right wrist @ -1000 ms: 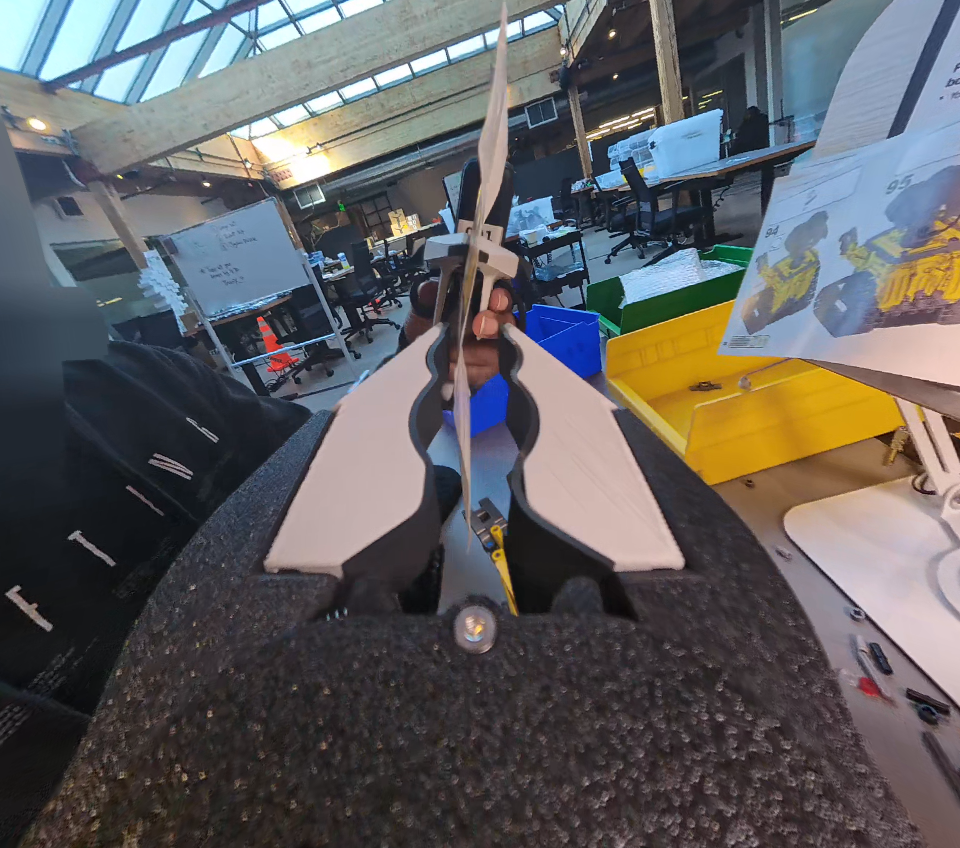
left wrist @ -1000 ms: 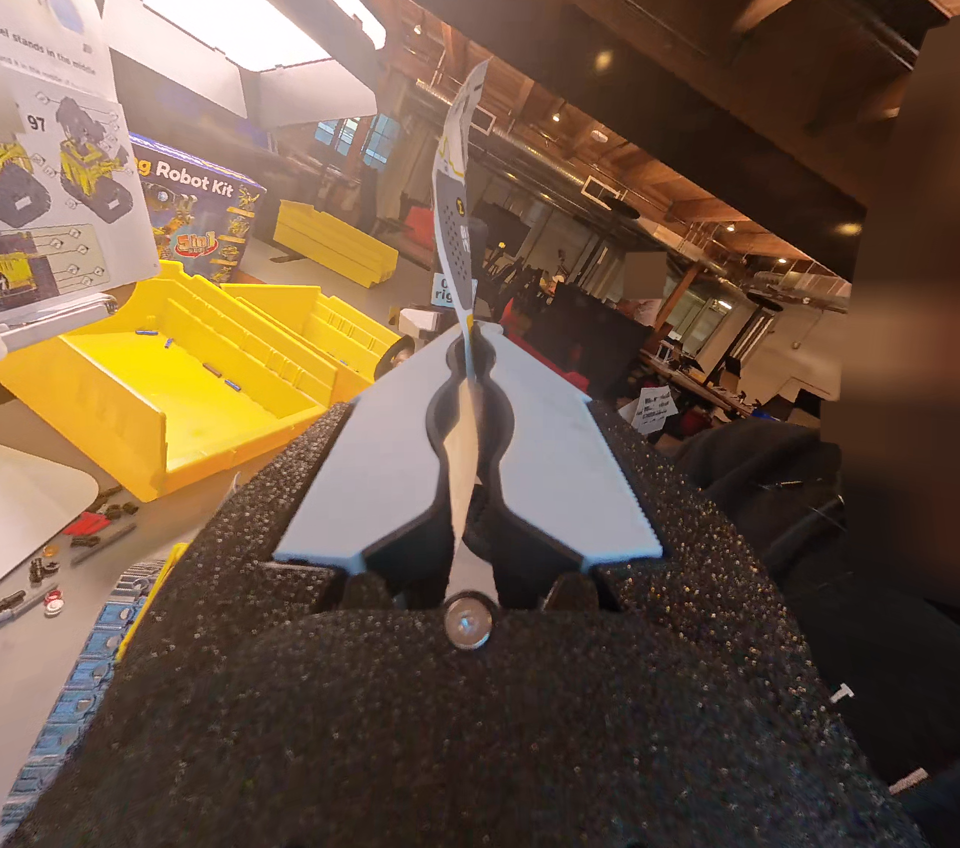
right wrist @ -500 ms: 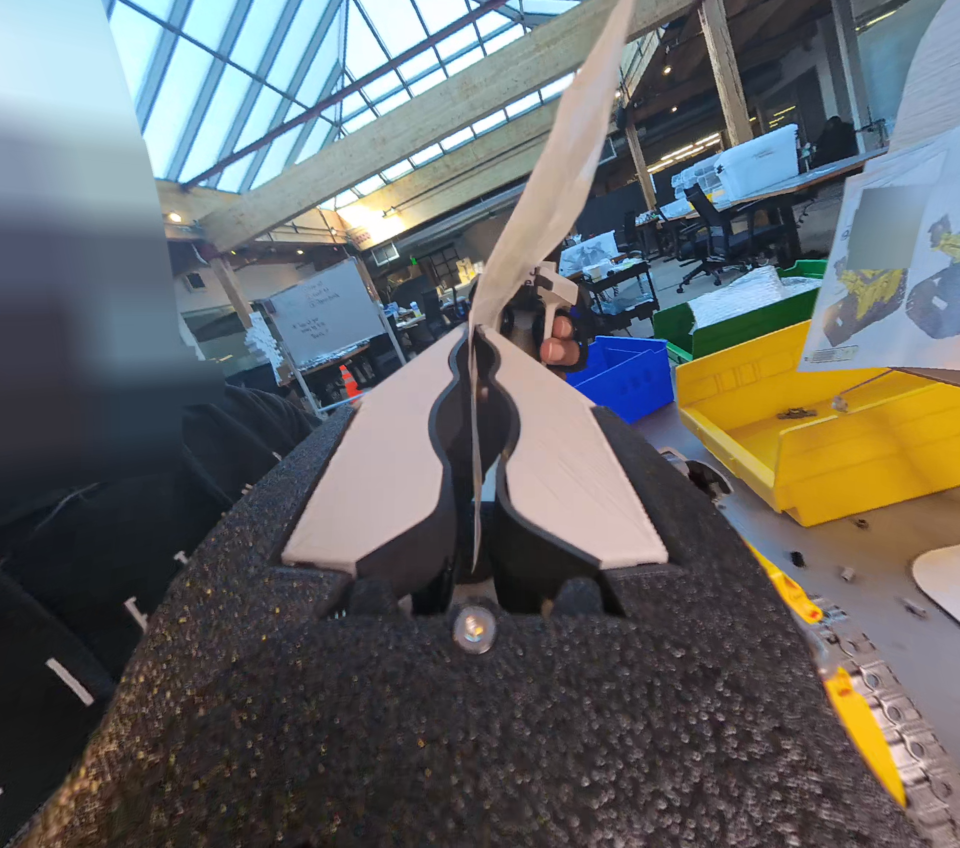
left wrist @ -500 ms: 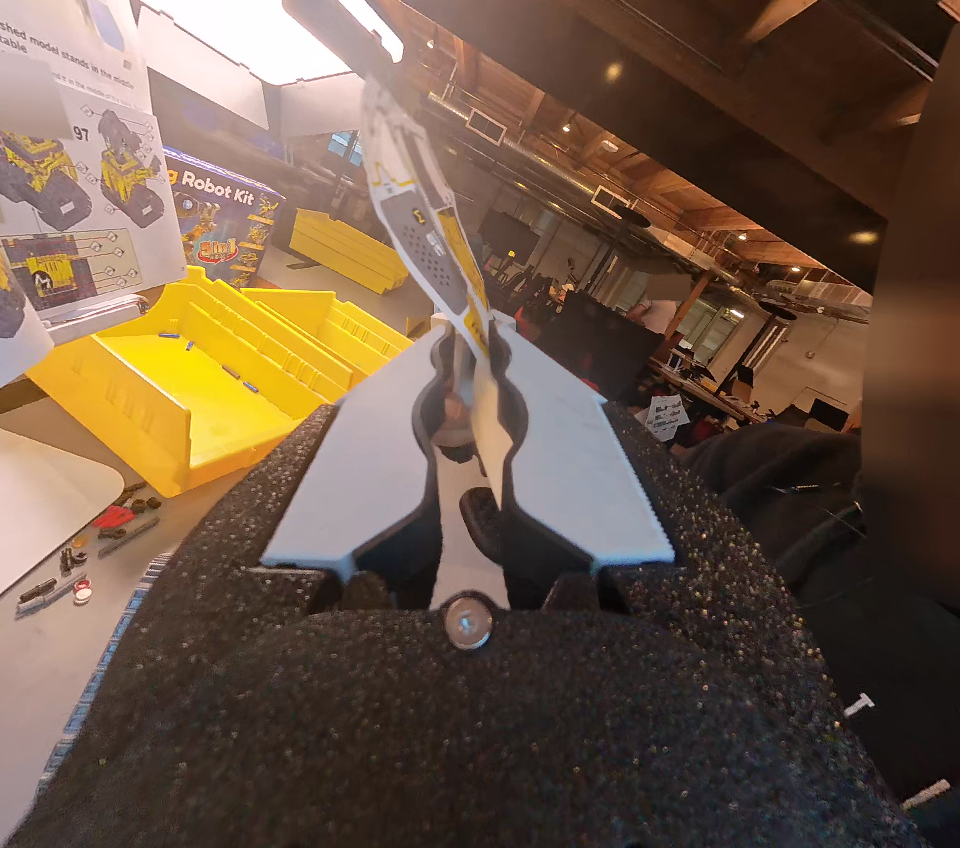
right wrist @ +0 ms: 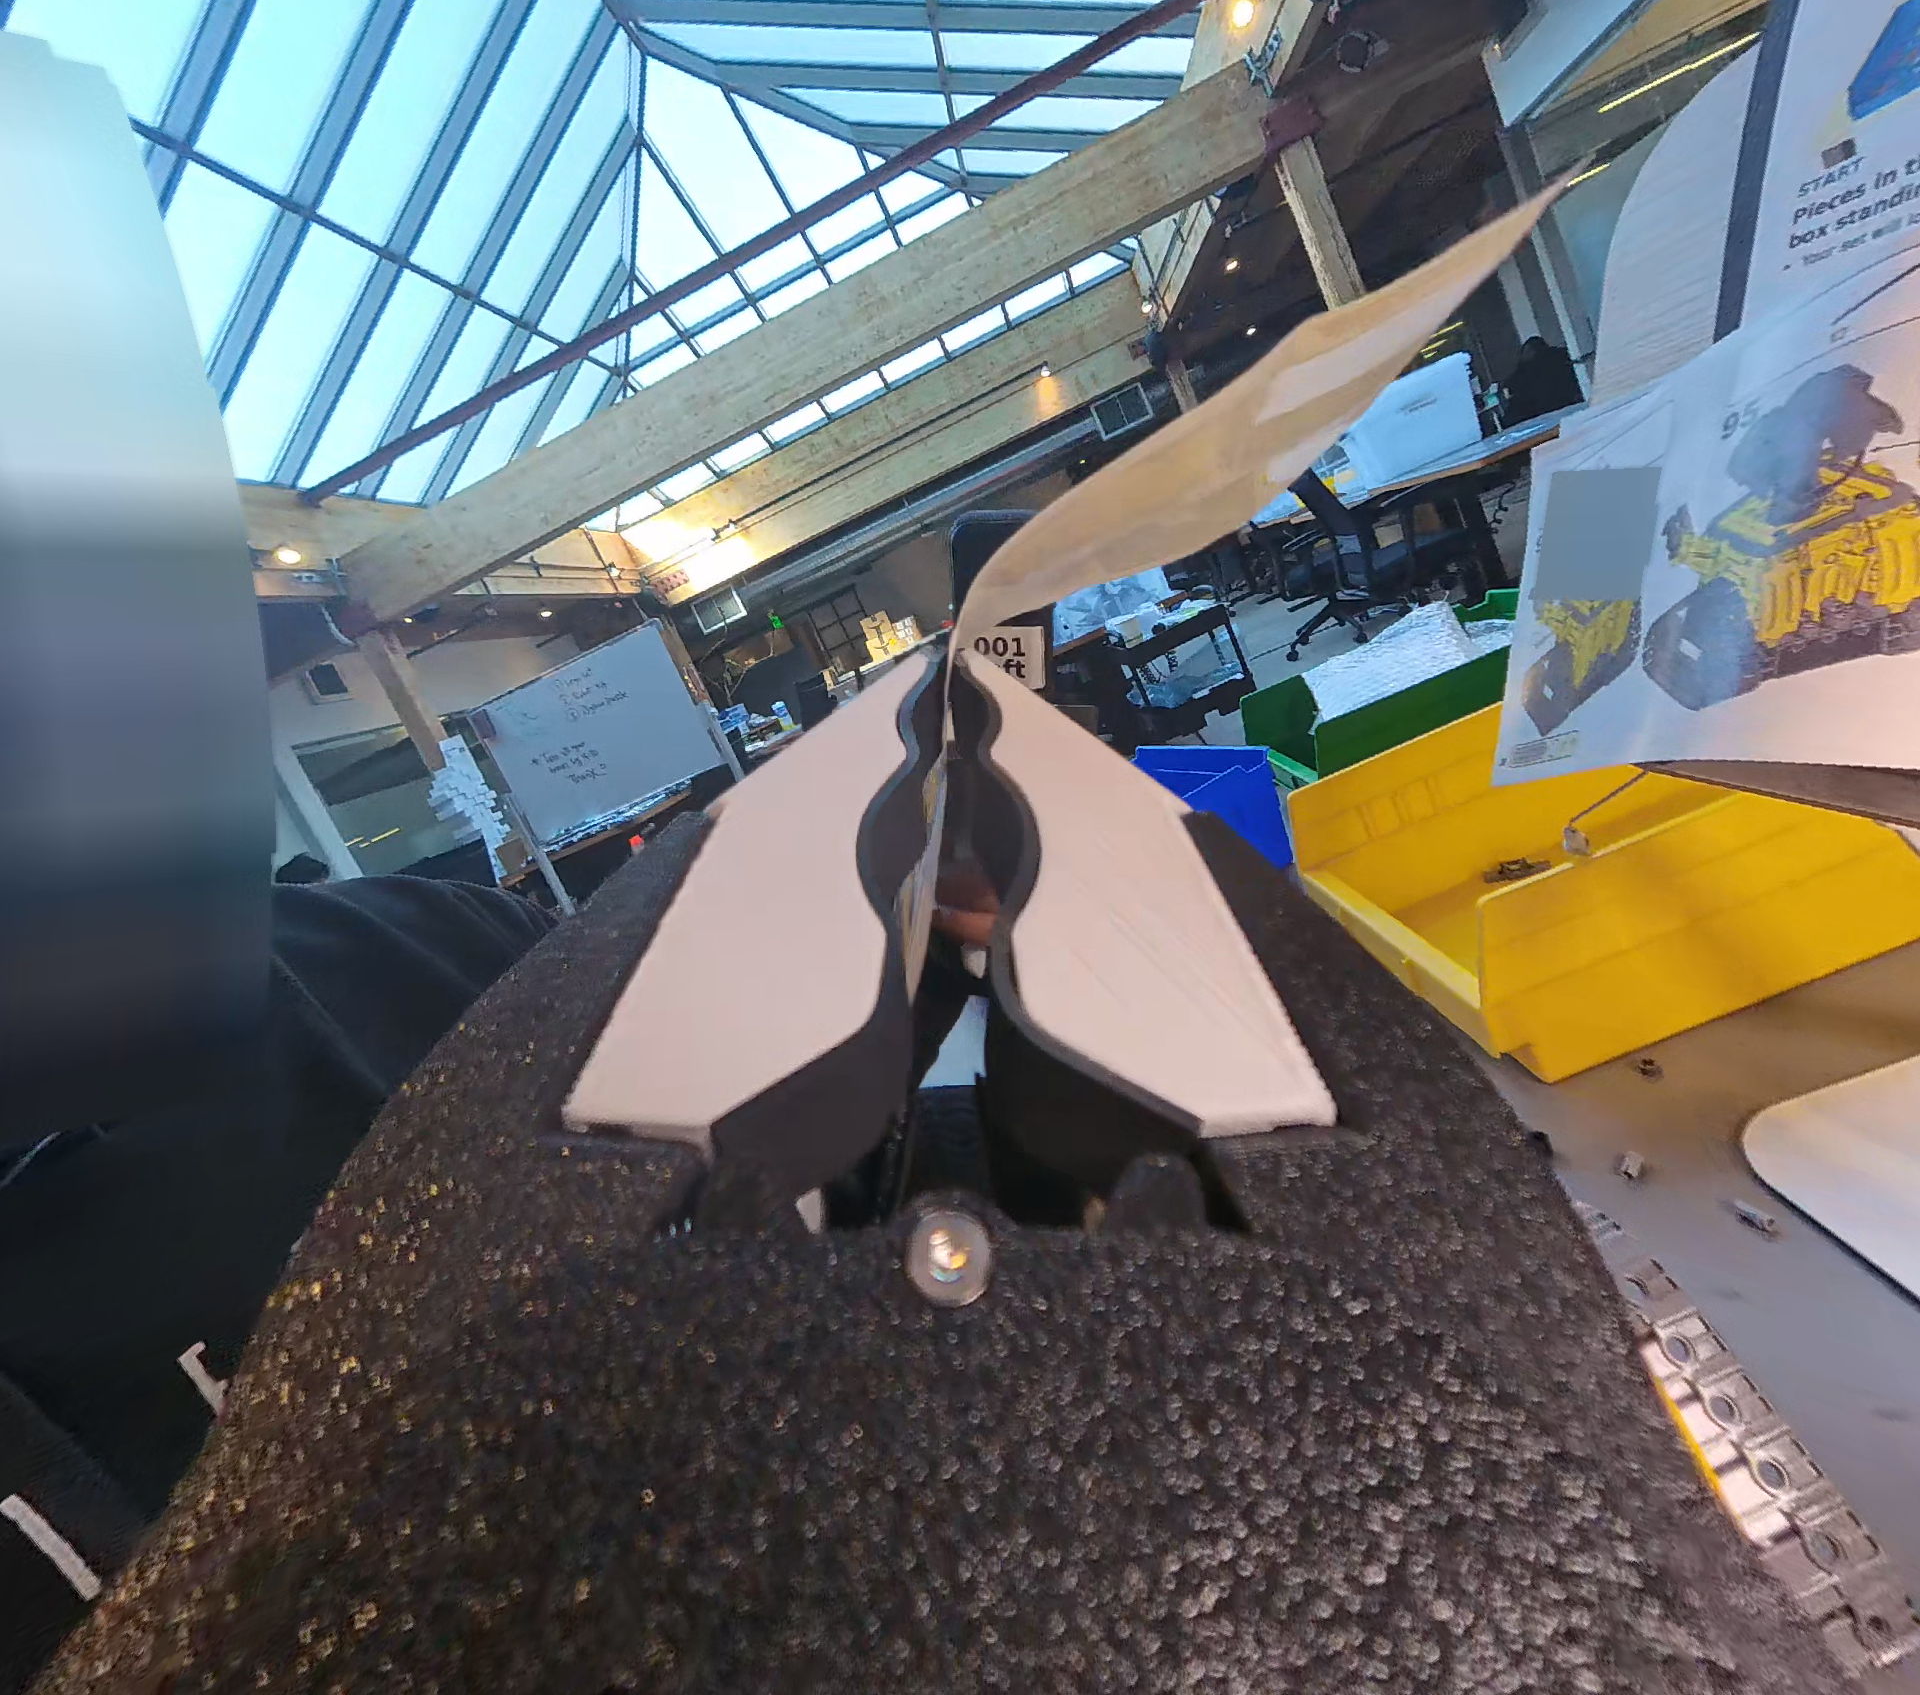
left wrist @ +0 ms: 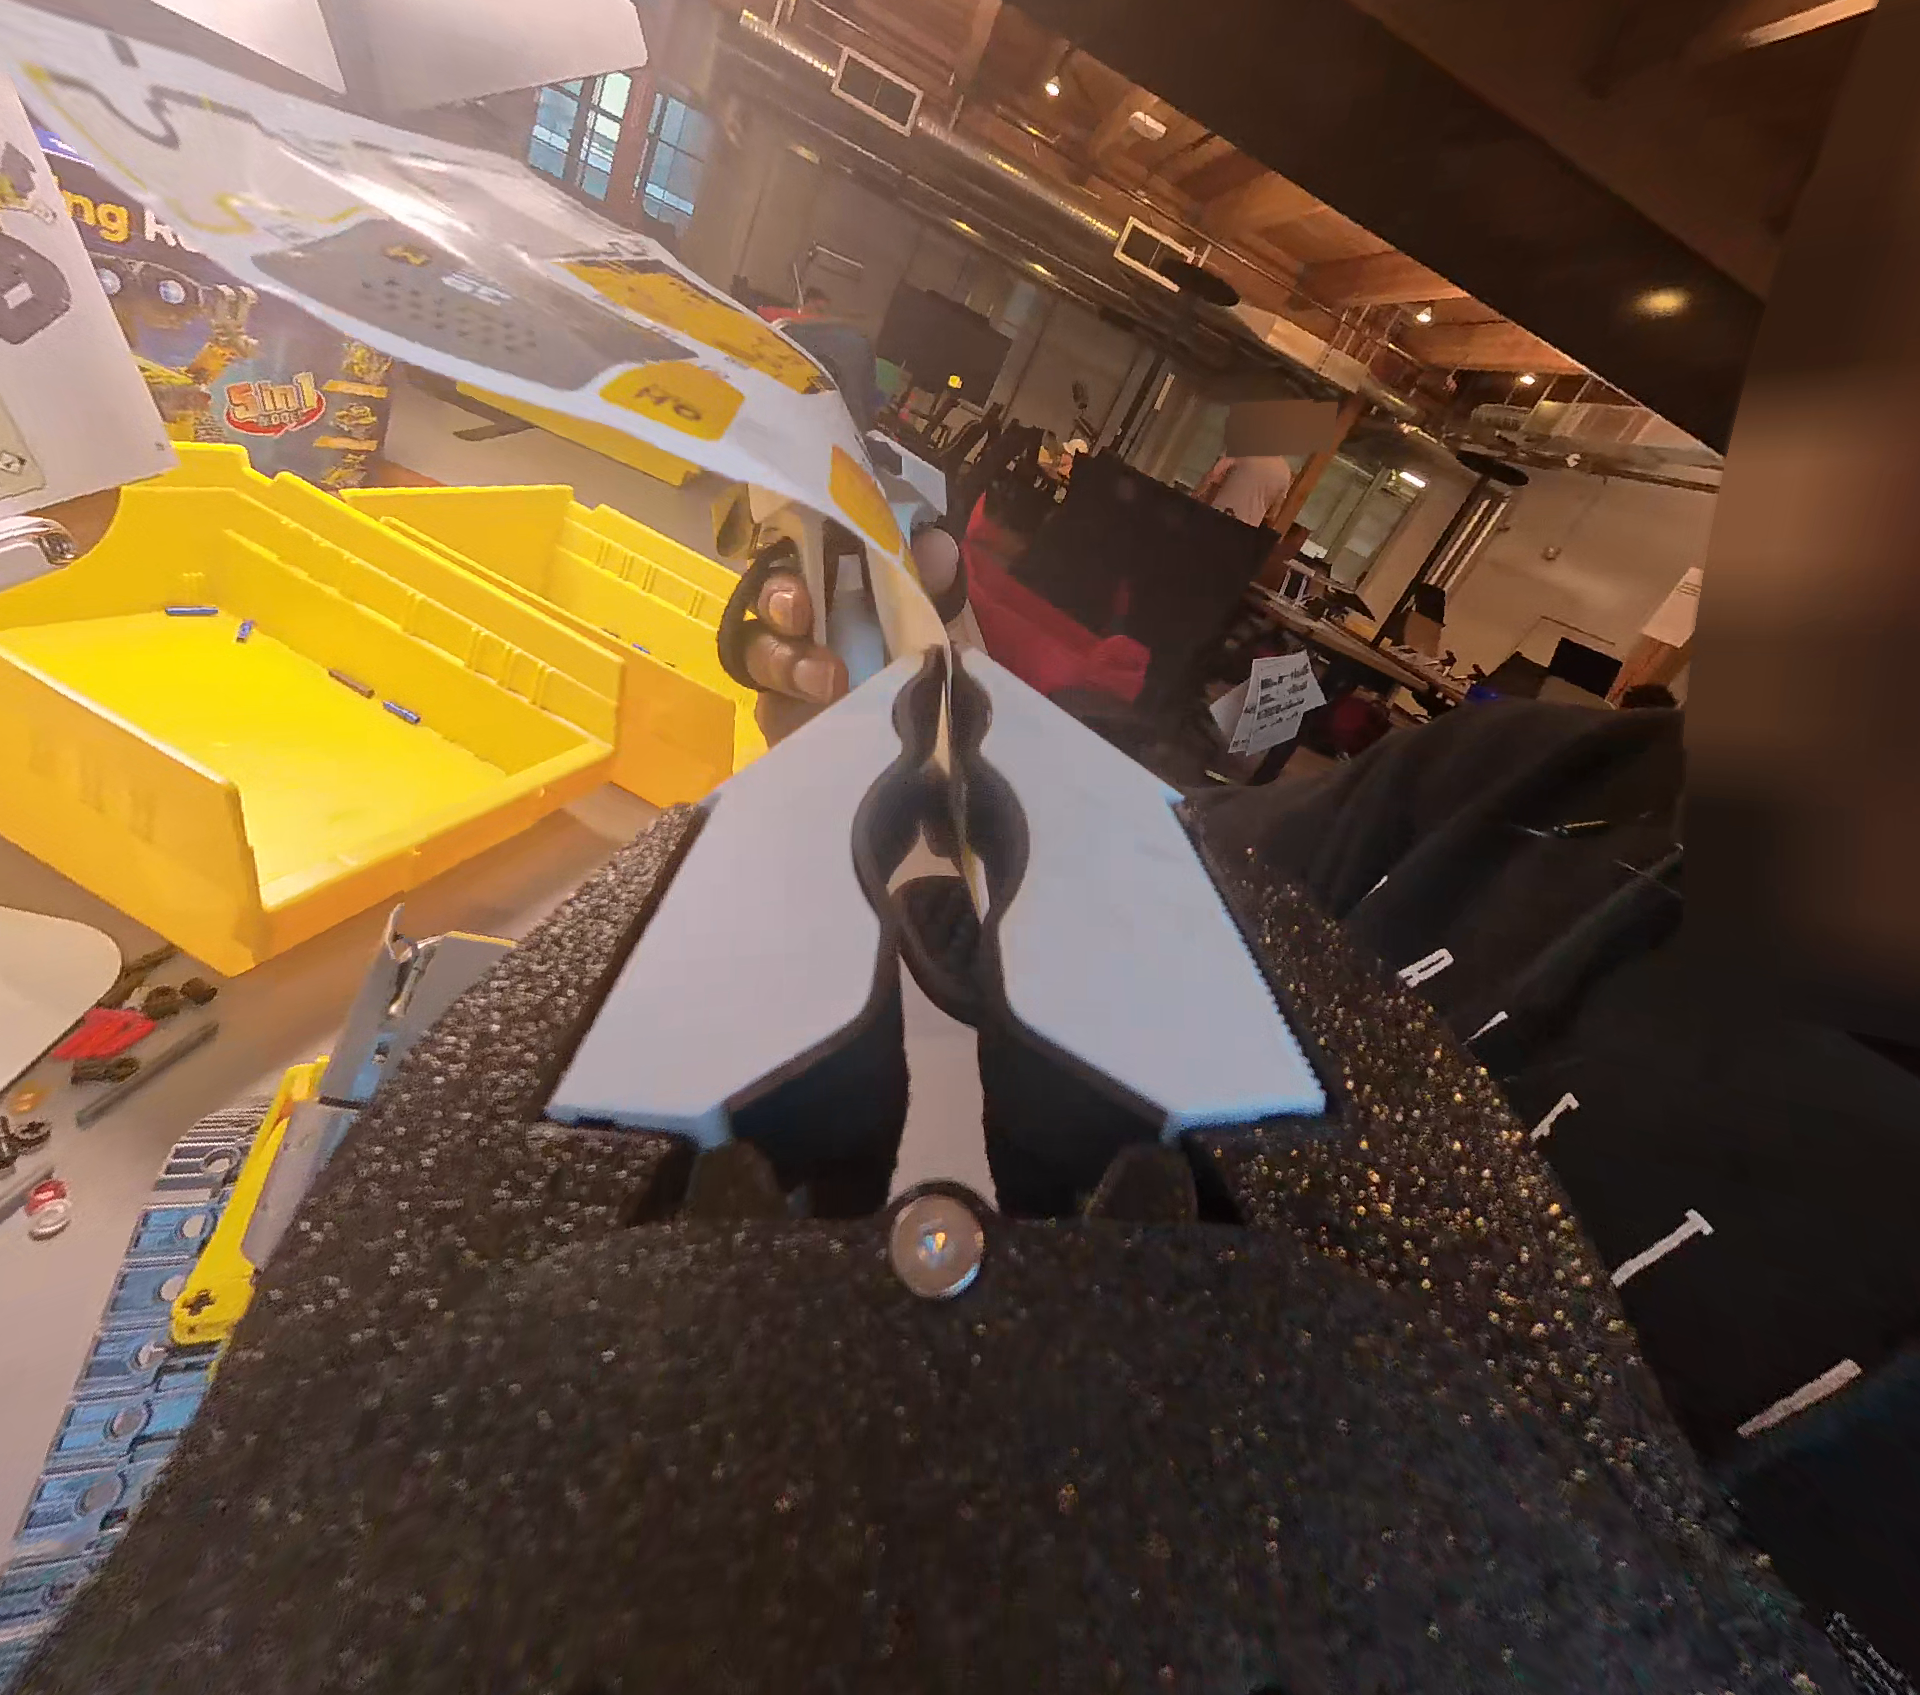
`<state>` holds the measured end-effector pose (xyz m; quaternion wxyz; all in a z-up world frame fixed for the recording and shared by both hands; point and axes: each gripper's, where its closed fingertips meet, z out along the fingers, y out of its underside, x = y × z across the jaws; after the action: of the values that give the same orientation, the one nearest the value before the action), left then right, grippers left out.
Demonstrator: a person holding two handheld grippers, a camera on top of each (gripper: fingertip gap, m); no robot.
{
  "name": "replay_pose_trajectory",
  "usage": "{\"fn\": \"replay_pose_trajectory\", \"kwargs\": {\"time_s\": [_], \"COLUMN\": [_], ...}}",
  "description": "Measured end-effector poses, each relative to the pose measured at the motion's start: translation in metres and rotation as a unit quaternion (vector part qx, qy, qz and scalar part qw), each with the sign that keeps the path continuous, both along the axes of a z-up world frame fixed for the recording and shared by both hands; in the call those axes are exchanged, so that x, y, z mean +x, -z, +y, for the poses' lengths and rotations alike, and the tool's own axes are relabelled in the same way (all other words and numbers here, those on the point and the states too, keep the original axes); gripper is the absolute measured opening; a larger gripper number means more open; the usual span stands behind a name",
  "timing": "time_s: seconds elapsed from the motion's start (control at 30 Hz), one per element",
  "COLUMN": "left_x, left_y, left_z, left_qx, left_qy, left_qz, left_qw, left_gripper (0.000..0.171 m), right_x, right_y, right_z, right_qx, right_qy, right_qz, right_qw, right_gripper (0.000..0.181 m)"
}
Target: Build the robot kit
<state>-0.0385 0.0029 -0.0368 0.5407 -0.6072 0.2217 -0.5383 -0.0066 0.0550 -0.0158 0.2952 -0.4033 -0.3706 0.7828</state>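
Note:
My left gripper [left wrist: 943,658] is shut on the edge of a glossy sticker sheet [left wrist: 468,274] with yellow, grey and black shapes. The sheet bends over and spreads up to the left. My right gripper [right wrist: 951,658] is shut on the same sheet, whose plain white back [right wrist: 1247,419] curls up to the right. Both grippers are held up in the air, facing each other. A hand on the other gripper's handle [left wrist: 790,617] shows just behind the sheet in the left wrist view.
Yellow bins [left wrist: 260,741] with a few small parts stand on the grey table. An instruction booklet on a stand [right wrist: 1714,585] hangs over a yellow bin [right wrist: 1558,928]. A blue bin [right wrist: 1216,793], a green bin [right wrist: 1351,700], a kit box [left wrist: 281,398], loose small parts [left wrist: 114,1032] and a tracked model [left wrist: 156,1282] are nearby. Left tips to right tips: about 7 cm.
The sheet, seen edge-on and upright a second ago, has bent over and now lies flatter, spreading left in the left wrist view and right in the right wrist view. Both grippers have tilted upward.

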Motion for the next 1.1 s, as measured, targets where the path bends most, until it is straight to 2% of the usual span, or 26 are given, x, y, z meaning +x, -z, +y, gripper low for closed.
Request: {"fn": "replay_pose_trajectory", "kwargs": {"time_s": [0.3,0.57,0.93,1.0,1.1], "left_x": [-0.007,-0.016,-0.014,-0.015,-0.015], "left_y": [-0.001,-0.003,-0.001,-0.003,-0.002], "left_z": [0.003,0.005,0.006,0.005,0.005], "left_qx": [0.005,0.017,0.045,0.053,0.067], "left_qy": [-0.012,-0.032,-0.056,-0.061,-0.073], "left_qz": [-0.002,0.002,0.038,0.044,0.066], "left_qw": [1.000,0.999,0.997,0.996,0.993], "left_gripper": [0.000,0.000,0.000,0.000,0.000], "right_x": [-0.003,0.006,0.010,0.010,0.014], "right_y": [0.003,-0.007,-0.011,-0.009,-0.009], "right_z": [0.002,0.007,0.008,0.015,0.035], "right_qx": [0.040,0.096,0.095,0.108,0.179], "right_qy": [0.034,0.085,0.085,0.112,0.219], "right_qz": [-0.013,0.000,0.010,-0.001,-0.026], "right_qw": [0.999,0.992,0.992,0.988,0.959], "right_gripper": [0.004,0.009,0.010,0.013,0.022]}}
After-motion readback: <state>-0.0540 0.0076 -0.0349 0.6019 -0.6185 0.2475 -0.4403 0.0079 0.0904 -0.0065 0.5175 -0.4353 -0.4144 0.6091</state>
